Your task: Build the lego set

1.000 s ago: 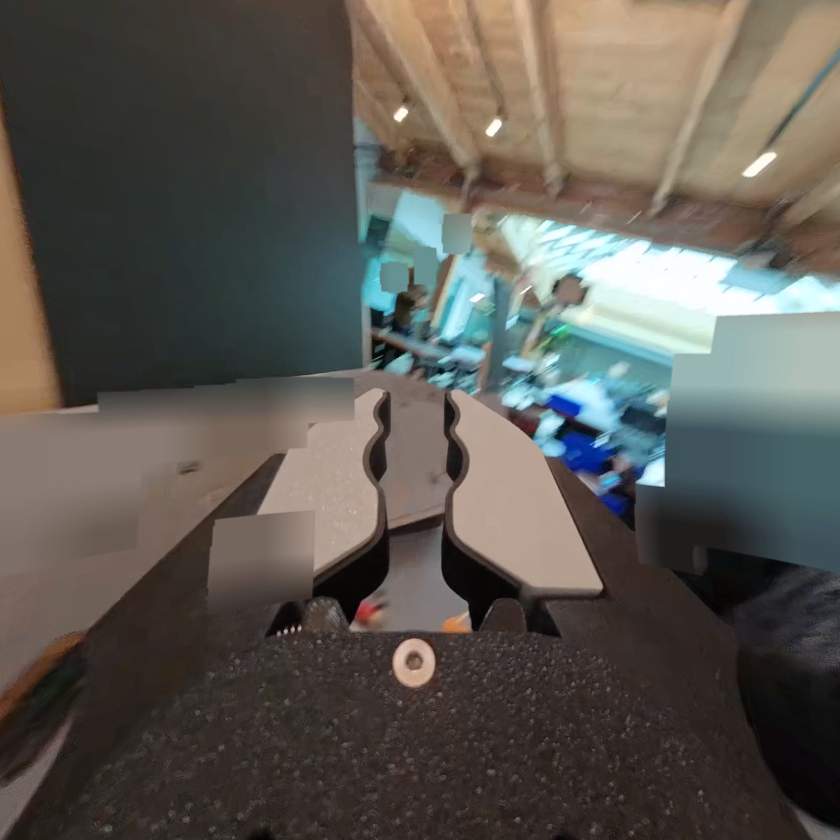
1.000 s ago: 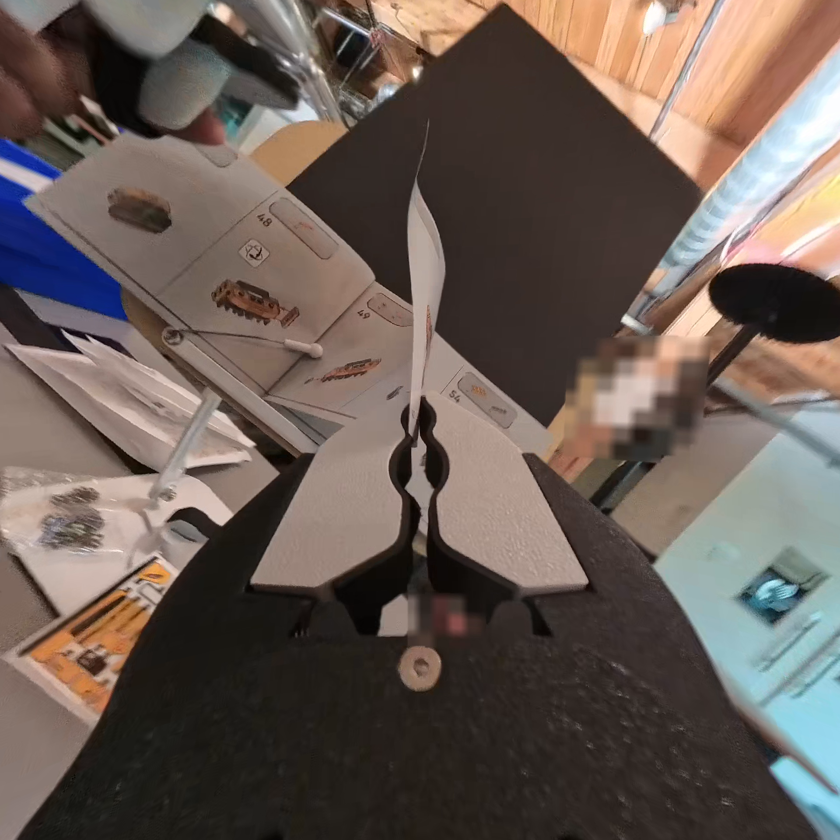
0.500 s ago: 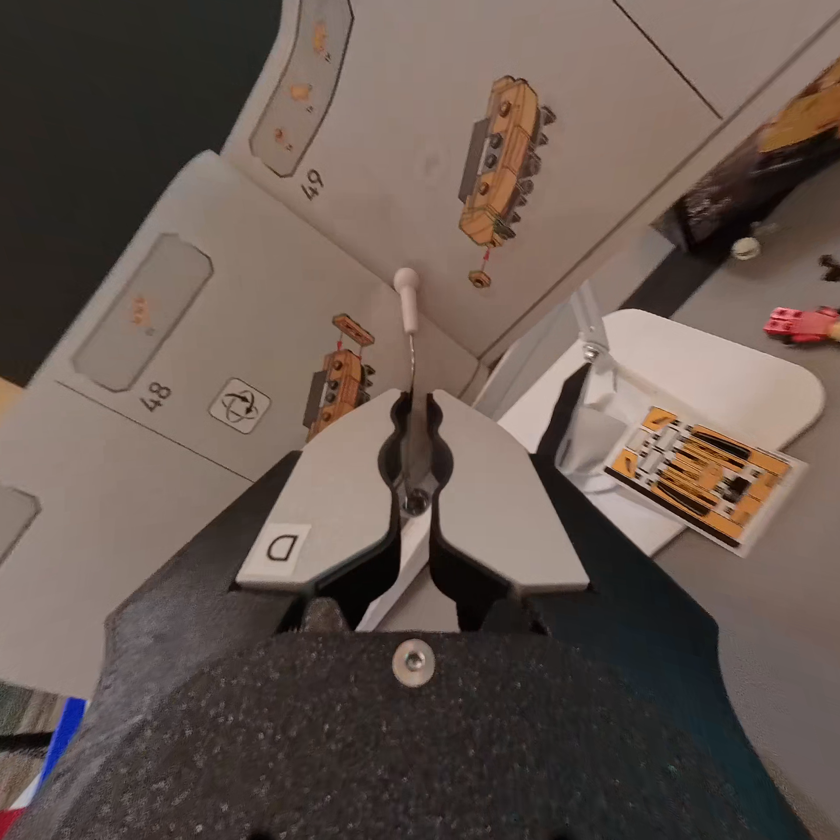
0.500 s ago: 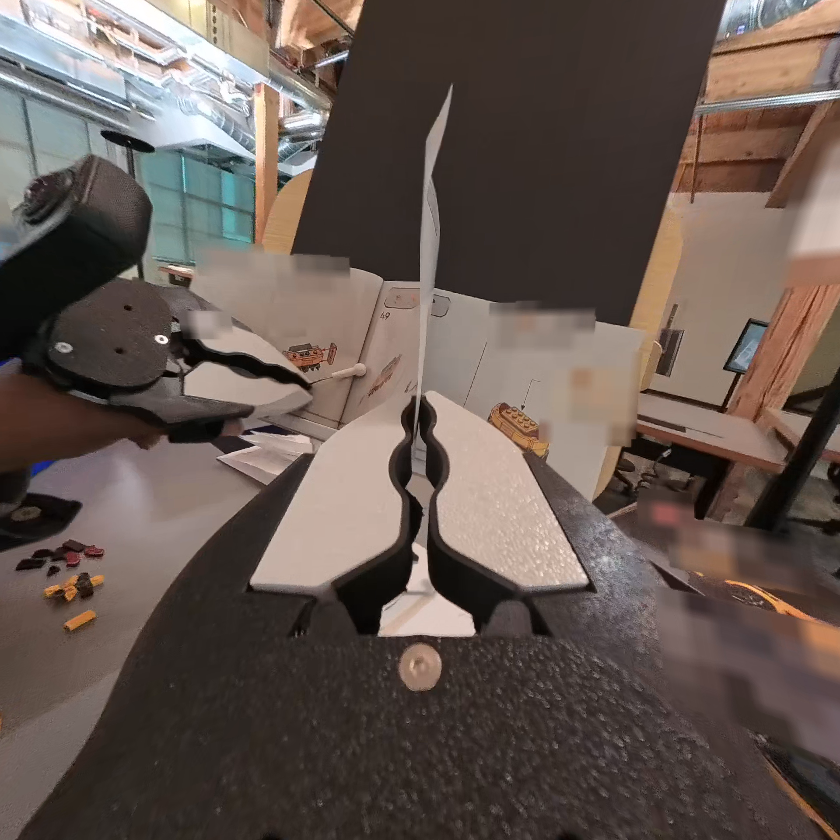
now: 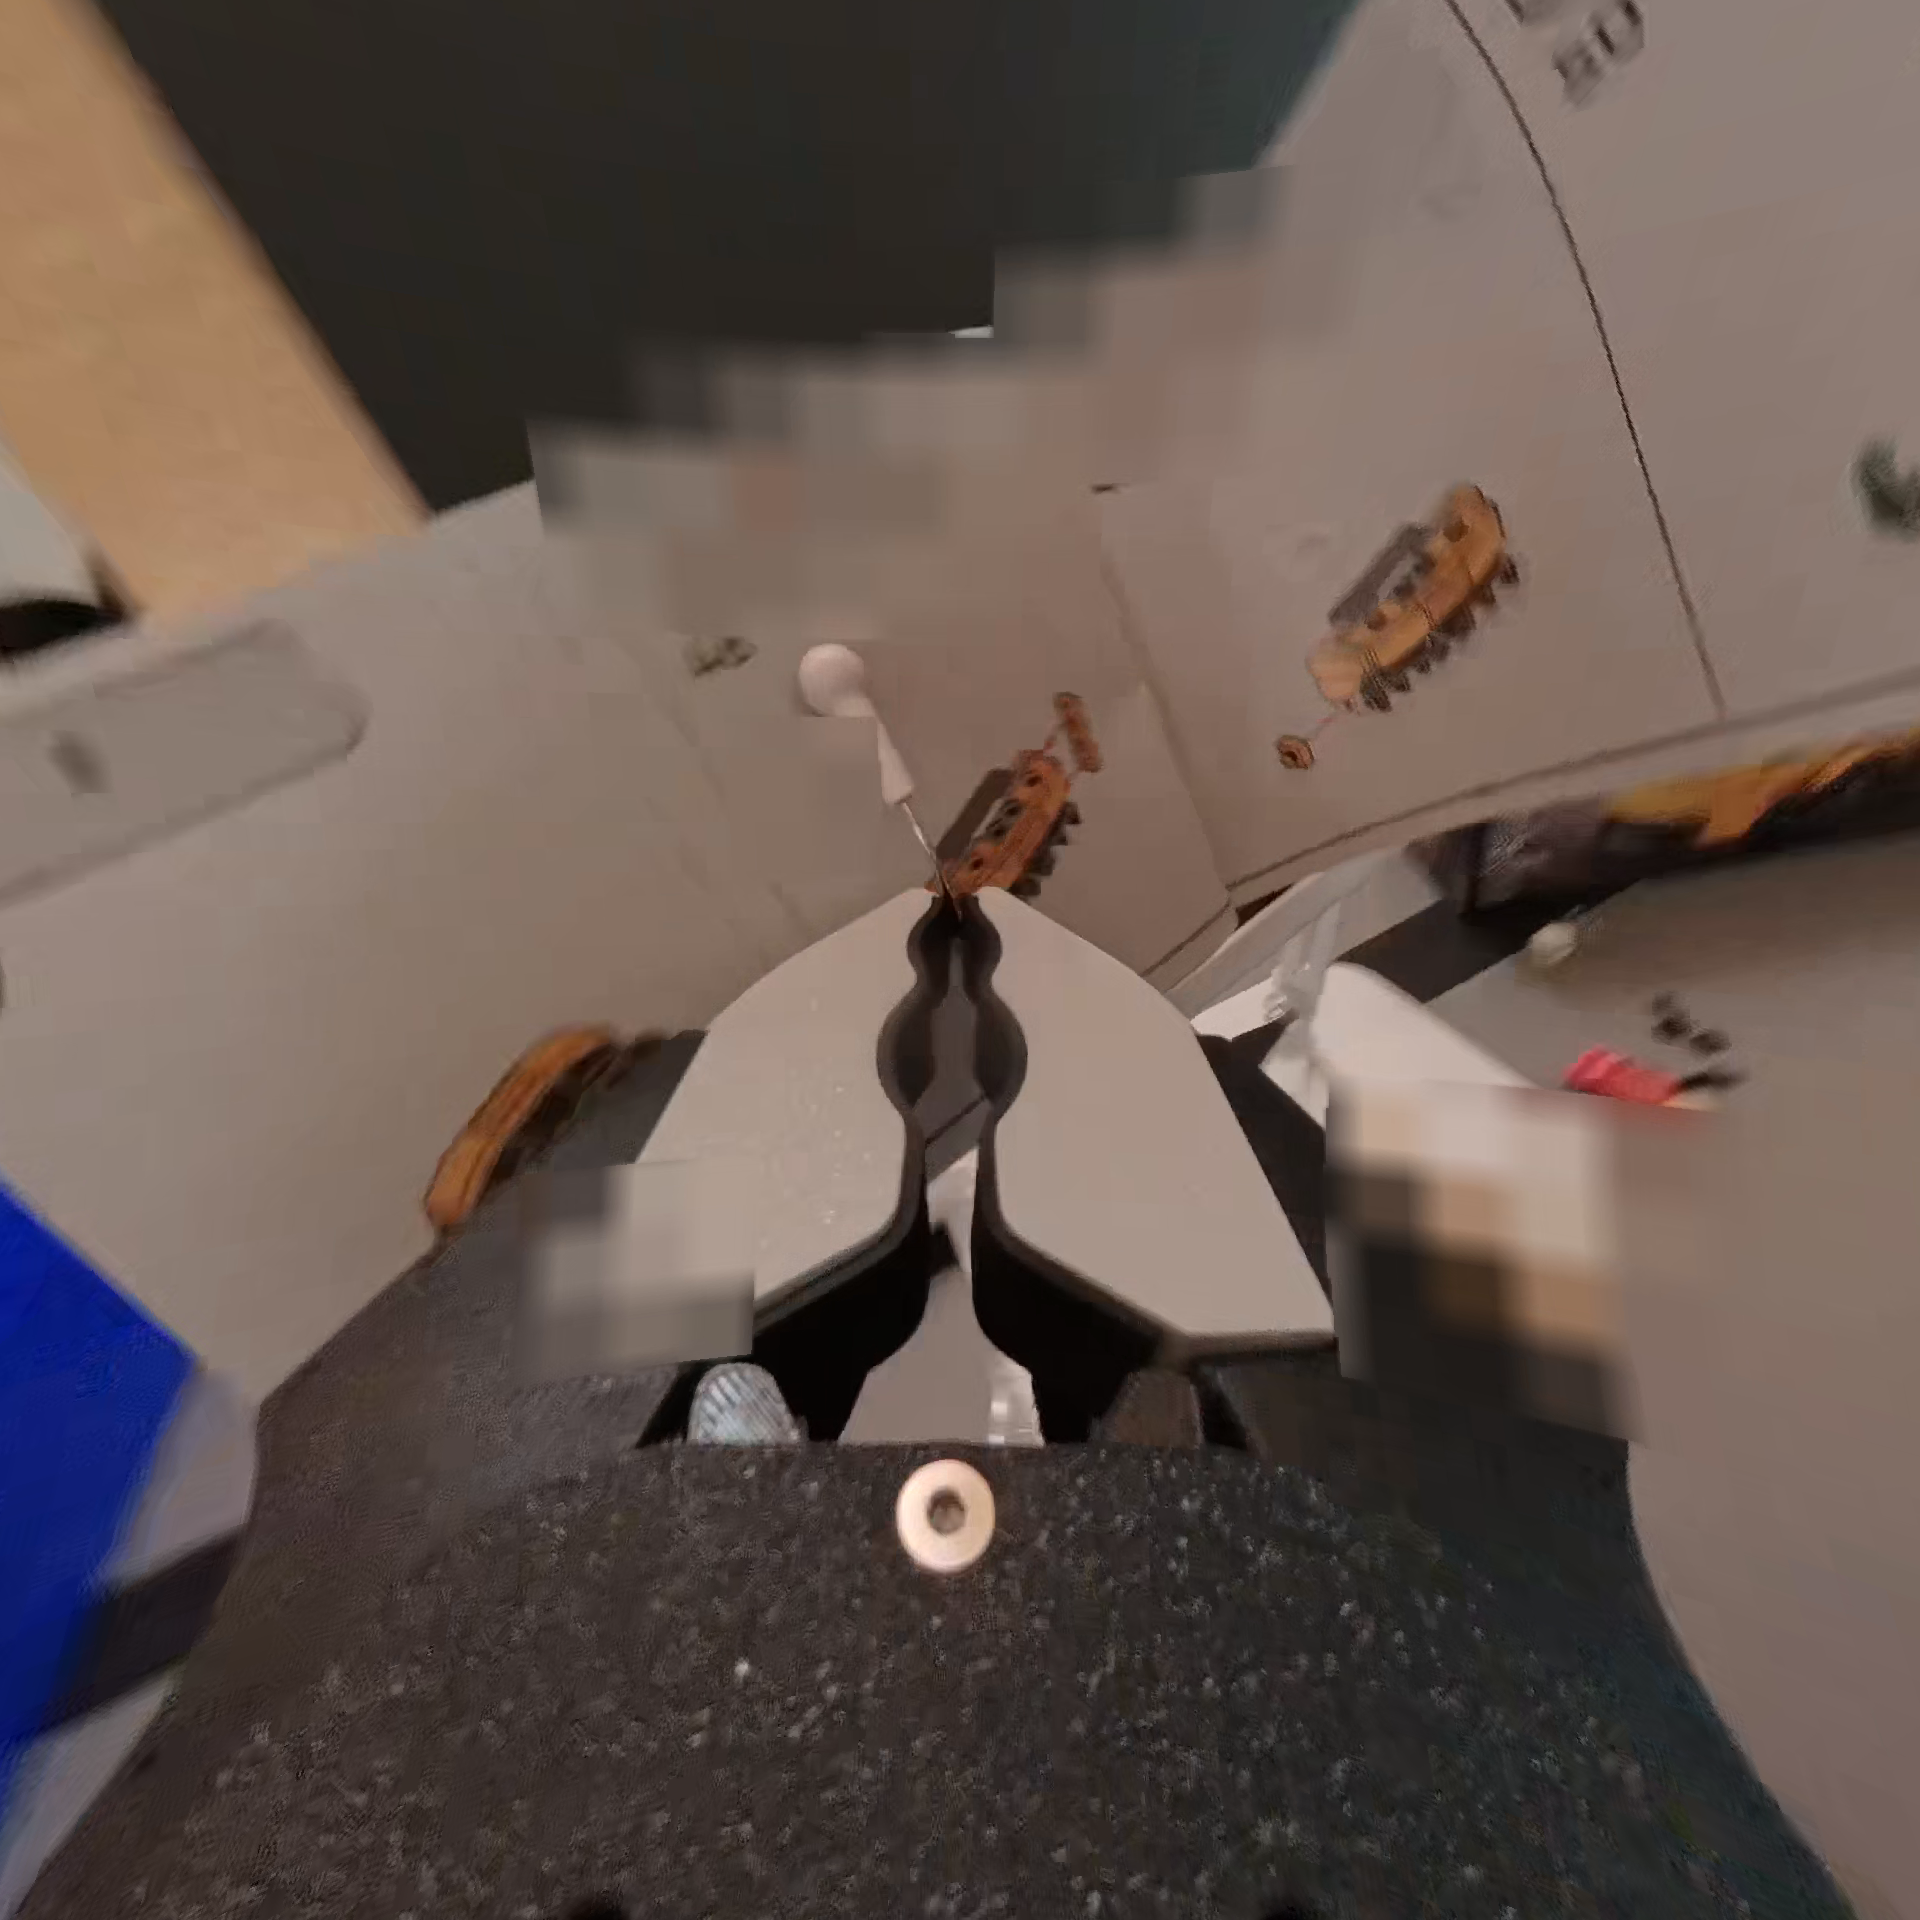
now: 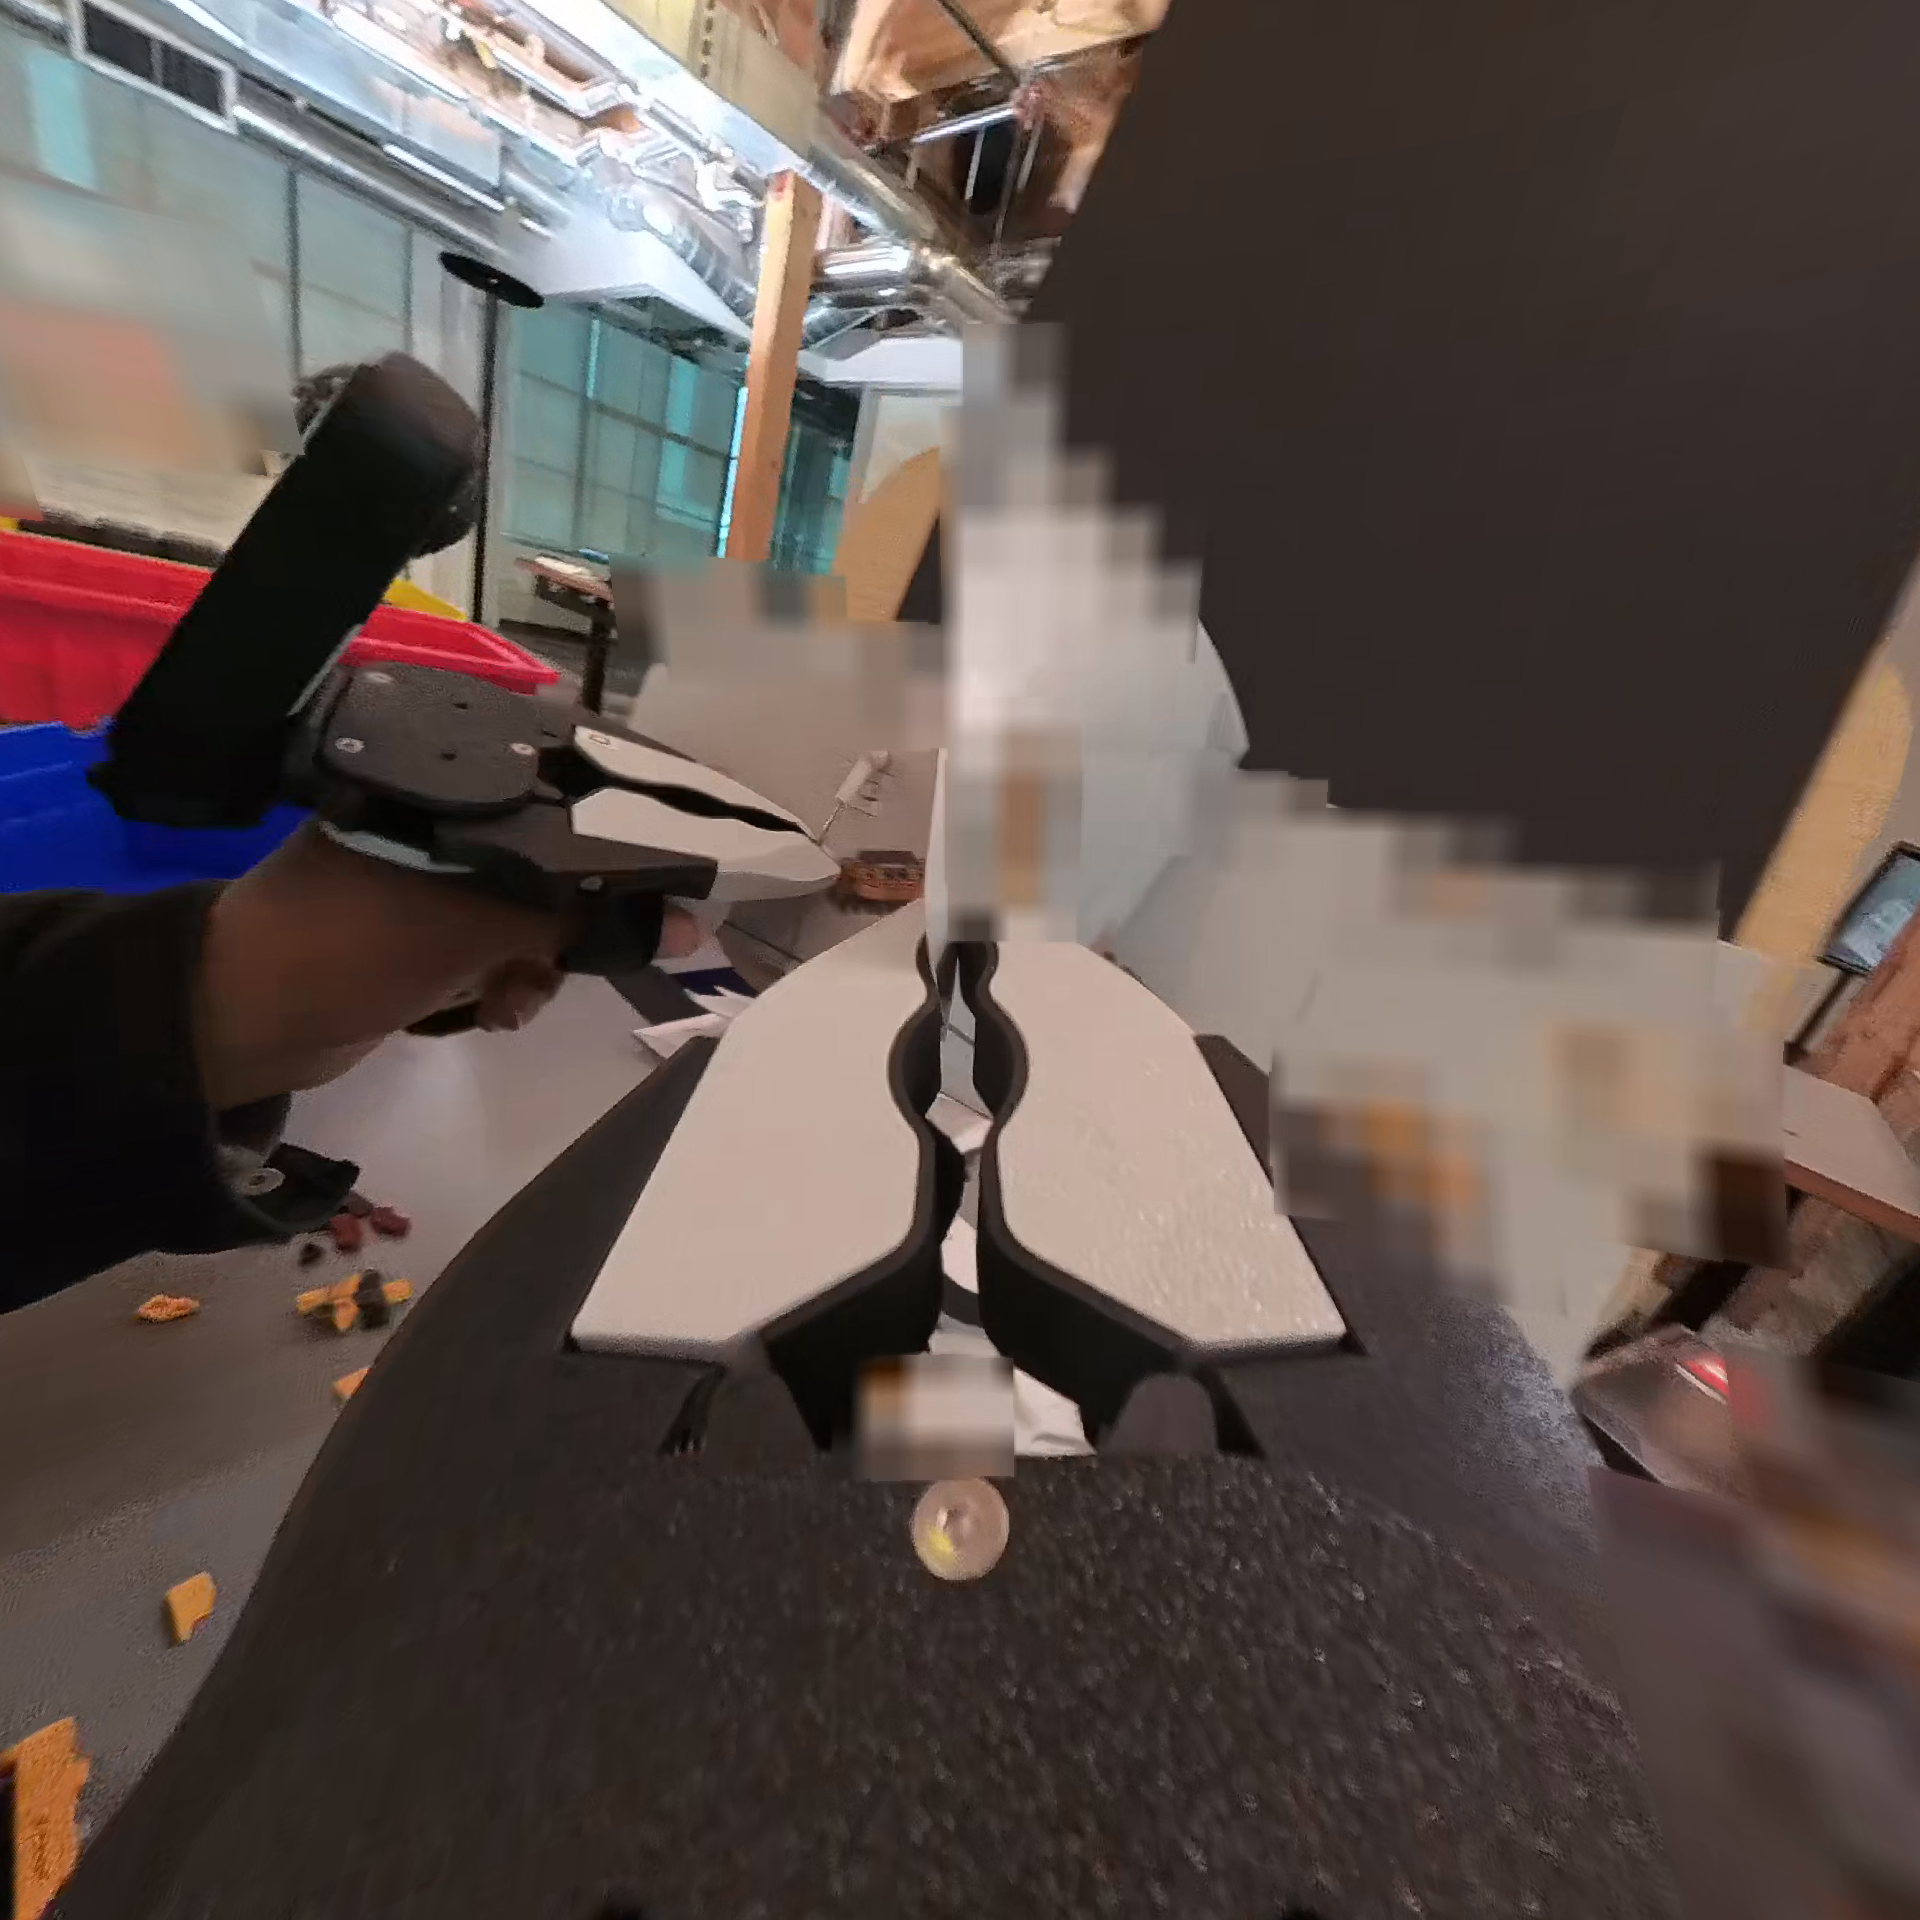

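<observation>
The open instruction booklet (image 5: 1351,436) leans on a stand in front of a black board. My left gripper (image 5: 954,902) is shut at its tips on the stand's thin wire page holder, whose white tip (image 5: 836,681) rests on the left page. My right gripper (image 6: 951,948) is shut on one booklet page (image 6: 1210,727), held upright and edge-on between the two halves. The left gripper also shows in the right wrist view (image 6: 805,852), held by a hand at the left page. Loose orange and dark Lego pieces (image 6: 348,1299) lie on the grey table (image 6: 447,1122).
A red bin (image 6: 62,644) and a blue bin (image 6: 42,831) stand at the far left. The stand's white base (image 5: 1382,1023) and red pieces (image 5: 1621,1075) lie right of the booklet. The black board (image 6: 1507,416) rises behind. The left gripper's tips are roughly 15 cm from the right gripper's. Both grippers' tips are roughly 30 cm from the stand's white base (image 5: 1382,1023).
My left gripper swung down from pointing at the ceiling to the booklet and closed on the wire page holder. My right gripper kept its hold on the upright page and turned left.
</observation>
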Tool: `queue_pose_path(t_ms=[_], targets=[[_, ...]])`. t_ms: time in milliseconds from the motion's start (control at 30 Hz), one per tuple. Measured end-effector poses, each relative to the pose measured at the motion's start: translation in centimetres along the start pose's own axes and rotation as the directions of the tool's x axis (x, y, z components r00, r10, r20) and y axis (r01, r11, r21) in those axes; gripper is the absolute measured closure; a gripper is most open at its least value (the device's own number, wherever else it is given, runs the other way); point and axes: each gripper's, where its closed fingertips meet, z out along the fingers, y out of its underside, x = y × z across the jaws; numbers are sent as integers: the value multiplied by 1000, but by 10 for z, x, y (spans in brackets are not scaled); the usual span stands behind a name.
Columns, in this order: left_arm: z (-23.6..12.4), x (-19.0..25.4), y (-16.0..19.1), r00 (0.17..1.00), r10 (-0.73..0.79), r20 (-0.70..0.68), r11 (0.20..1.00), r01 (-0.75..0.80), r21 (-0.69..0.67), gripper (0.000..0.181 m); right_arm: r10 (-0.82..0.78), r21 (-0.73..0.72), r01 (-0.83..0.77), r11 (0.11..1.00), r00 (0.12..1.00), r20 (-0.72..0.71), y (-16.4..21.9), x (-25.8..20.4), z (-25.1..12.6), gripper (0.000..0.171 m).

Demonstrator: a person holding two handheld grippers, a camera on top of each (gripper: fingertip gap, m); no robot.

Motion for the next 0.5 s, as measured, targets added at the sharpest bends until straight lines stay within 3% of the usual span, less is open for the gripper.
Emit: queue_pose_path(t_ms=[100, 233, 367, 500], targets=[[-14, -13, 13, 929, -353, -113, 933, 358, 25, 179, -25, -20, 26, 999, 997, 77, -6, -31, 20, 171], [-29, -15, 37, 643, -713, -280, 671, 742, -5, 179, -20, -92, 33, 995, 990, 142, -5, -74, 59, 170], [-32, -11, 53, 379, -834, -402, 433, 900, -49, 180, -34, -217, 54, 975, 995, 96, 21, -100, 108, 167], [-30, -10, 57, 288, -828, -480, 354, 934, -50, 180, -129, -325, 146, 935, 989, 72, 58, -120, 146, 161]])
